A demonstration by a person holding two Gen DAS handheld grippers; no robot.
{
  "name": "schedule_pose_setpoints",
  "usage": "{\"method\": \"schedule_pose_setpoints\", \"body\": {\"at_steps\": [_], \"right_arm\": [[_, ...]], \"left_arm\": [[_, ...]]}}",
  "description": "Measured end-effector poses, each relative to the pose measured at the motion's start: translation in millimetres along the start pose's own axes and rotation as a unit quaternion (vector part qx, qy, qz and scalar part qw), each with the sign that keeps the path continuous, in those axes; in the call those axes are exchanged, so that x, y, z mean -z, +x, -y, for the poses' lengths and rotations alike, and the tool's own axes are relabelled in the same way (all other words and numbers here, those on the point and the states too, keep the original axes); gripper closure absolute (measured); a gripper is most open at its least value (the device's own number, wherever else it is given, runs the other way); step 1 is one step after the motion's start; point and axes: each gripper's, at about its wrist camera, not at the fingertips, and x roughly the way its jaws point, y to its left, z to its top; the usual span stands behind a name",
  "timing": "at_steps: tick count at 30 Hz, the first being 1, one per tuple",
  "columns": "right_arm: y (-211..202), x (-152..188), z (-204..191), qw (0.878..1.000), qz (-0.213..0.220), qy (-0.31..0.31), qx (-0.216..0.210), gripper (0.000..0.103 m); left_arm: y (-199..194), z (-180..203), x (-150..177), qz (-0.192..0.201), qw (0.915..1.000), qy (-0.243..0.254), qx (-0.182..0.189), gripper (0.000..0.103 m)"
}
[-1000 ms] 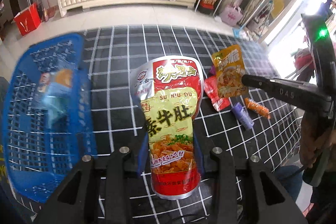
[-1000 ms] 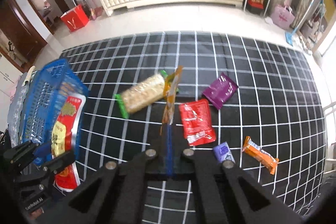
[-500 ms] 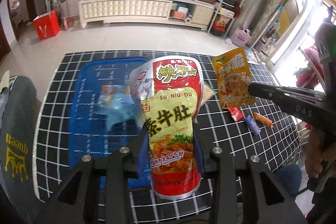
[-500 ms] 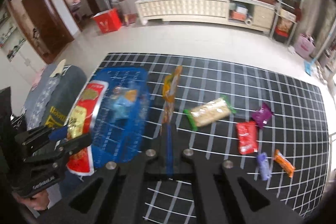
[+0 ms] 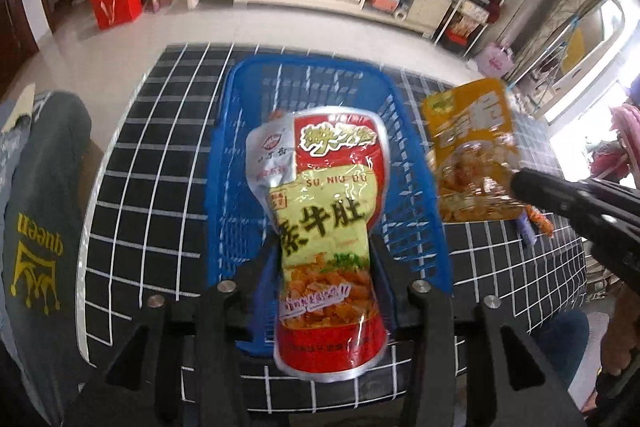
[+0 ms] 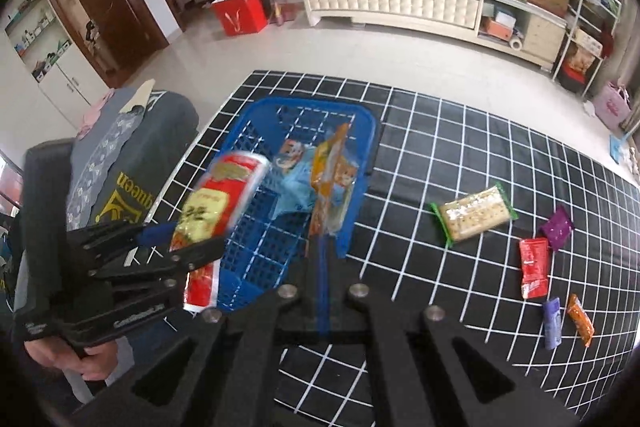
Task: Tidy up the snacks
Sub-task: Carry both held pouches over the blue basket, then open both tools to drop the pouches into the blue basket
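Note:
My left gripper is shut on a red and yellow snack pouch, held upright over the blue basket. The same pouch shows at the left of the right wrist view, above the basket's near left side. My right gripper is shut on an orange snack packet, seen edge-on over the basket. In the left wrist view that orange packet hangs by the basket's right rim. A light blue packet lies inside the basket.
On the black grid tablecloth to the right lie a green-edged cracker pack, a purple packet, a red packet, a small lilac packet and an orange bar. A dark chair with clothing stands left of the table.
Both grippers have carried their packets leftward, from over the scattered snacks to above the blue basket. Both stay shut on their packets.

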Motion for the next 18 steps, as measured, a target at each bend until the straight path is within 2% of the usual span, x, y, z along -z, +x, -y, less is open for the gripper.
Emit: {"method": "schedule_pose_setpoints", "body": {"at_steps": [1,2,6,9,18], "right_arm": [[1.8,0.3,-0.8,1.000,-0.002,-0.001,0.001,0.102],[3.2,0.6,-2.2,1.000,-0.004,-0.002,0.001,0.102],[8.8,1.7,-8.5,1.000,-0.011,-0.005,0.003,0.102],[10.0,2.0,-13.3,1.000,-0.014,-0.008,0.001,0.102],[17.9,2.5,-29.9,0.999,-0.027,-0.019,0.000,0.102]], "left_arm": [[2.4,-2.9,0.4,-0.004,1.0000,-0.003,-0.001,0.050],[3.3,-5.7,1.5,-0.005,1.0000,-0.007,-0.001,0.047],[1.5,-12.1,7.4,-0.001,0.9999,-0.010,-0.001,0.046],[-6.4,-15.8,10.7,0.006,0.9999,-0.013,-0.006,0.040],[-23.6,-27.3,14.8,0.022,0.9996,-0.016,-0.007,0.040]]}}
